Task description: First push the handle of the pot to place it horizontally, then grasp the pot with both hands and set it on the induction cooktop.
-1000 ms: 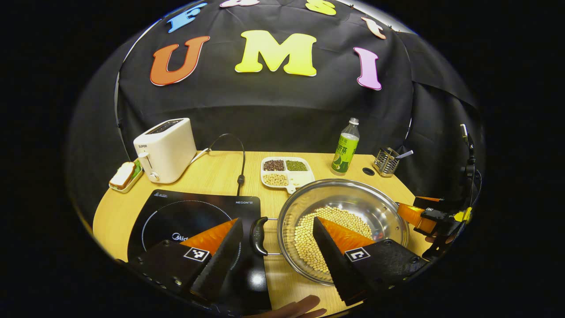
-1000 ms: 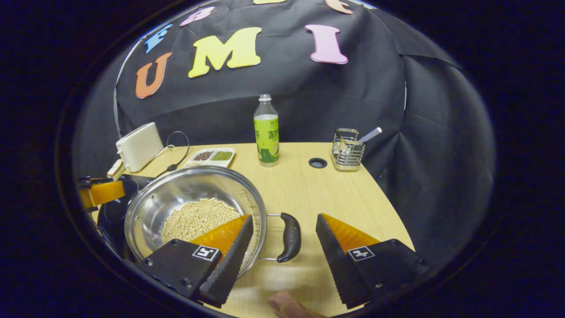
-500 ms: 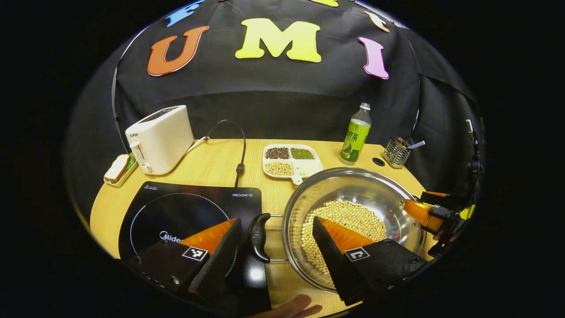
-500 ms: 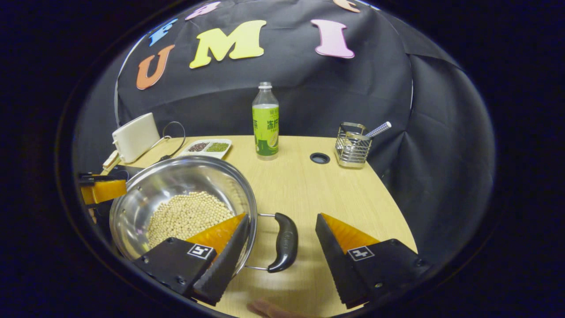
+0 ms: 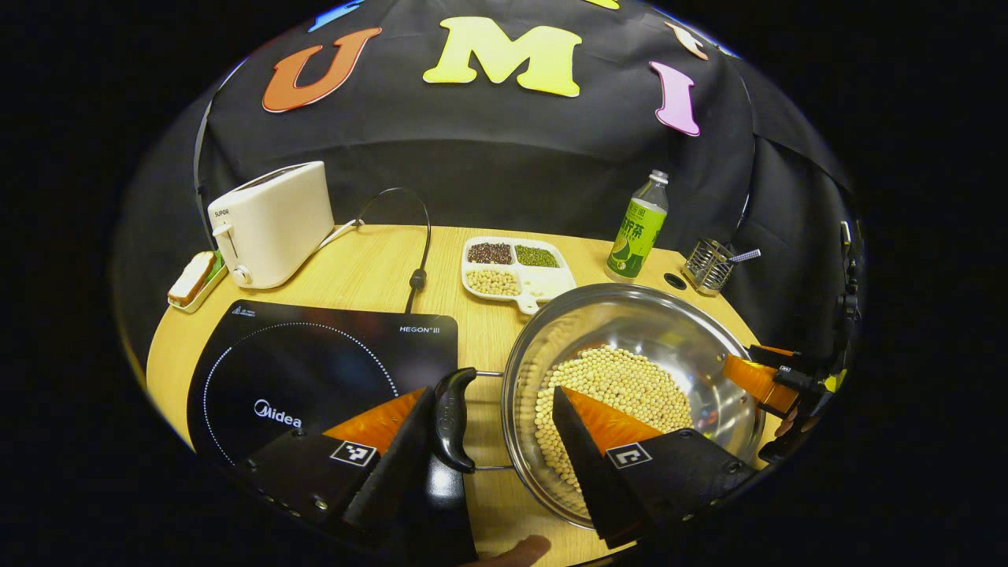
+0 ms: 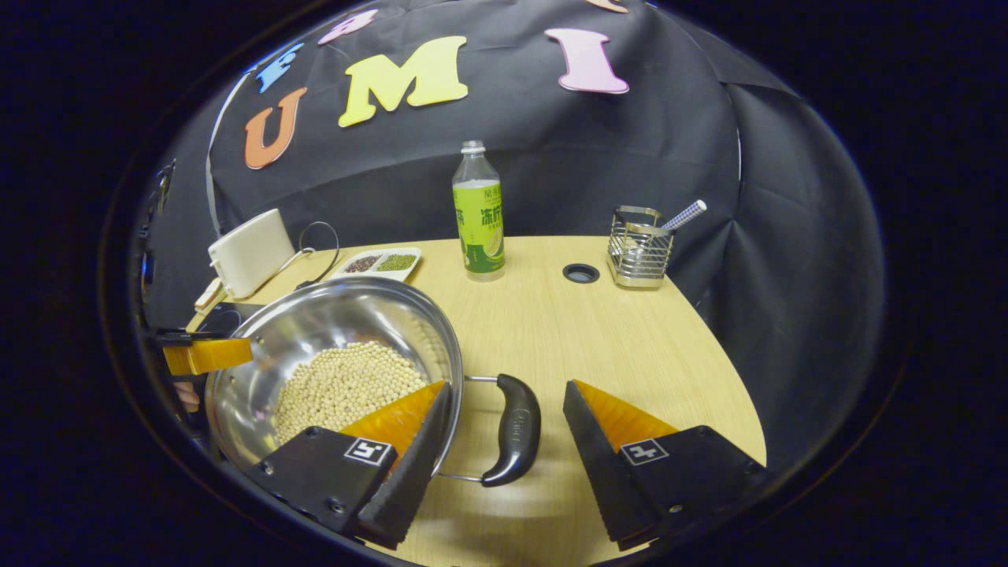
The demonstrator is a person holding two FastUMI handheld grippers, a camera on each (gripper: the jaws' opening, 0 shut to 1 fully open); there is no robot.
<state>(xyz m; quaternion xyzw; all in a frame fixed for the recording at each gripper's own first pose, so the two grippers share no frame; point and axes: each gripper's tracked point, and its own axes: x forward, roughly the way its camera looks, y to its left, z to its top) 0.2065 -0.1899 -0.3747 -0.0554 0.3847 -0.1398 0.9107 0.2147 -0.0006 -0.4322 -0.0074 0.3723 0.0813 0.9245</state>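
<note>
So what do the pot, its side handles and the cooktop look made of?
Pot: probably stainless steel, polished, mirror-like reflections on its wall. Handles: glossy black grips, likely plastic, on thin metal wire. Induction cooktop: smooth black top, apparently glass, with glare.

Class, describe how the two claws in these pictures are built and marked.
The left claw and right claw each have two wedge-shaped fingers tapering forward, with ridged inner faces and toothed edges. Every finger carries a small square black-and-white marker tag.
</note>
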